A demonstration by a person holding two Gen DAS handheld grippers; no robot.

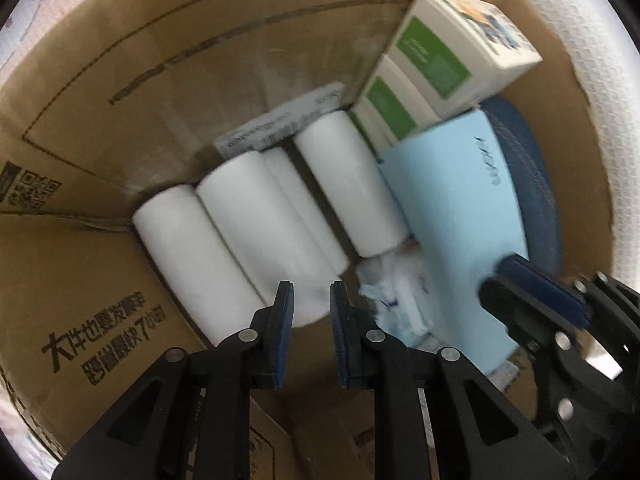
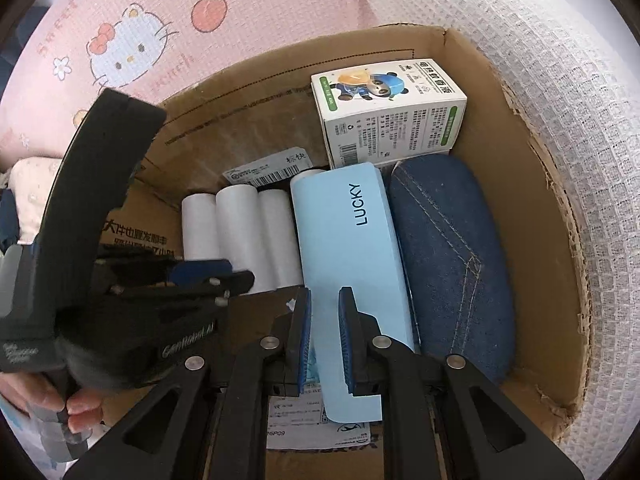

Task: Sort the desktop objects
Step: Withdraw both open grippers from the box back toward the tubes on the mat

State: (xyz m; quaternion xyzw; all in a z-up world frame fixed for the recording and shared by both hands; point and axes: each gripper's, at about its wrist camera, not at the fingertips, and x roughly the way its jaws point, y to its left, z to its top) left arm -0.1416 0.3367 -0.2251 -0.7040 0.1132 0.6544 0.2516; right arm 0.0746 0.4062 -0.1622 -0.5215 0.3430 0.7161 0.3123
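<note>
Two grippers are working inside the box (image 2: 472, 92): right gripper (image 2: 325, 340) is clenching its fingers on the stiff, slippery blue case (image 2: 348, 248); left gripper (image 1: 311, 336), released, is hovering just before soft, light rolls (image 1: 240, 224).

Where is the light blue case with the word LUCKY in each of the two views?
Left wrist view: the light blue case lies right of centre, running toward the lower right, where the right tool meets it.
Right wrist view: the case runs down the centre to between the tool's fingers.
Shared landmark: the denim case, right beside it.
</note>
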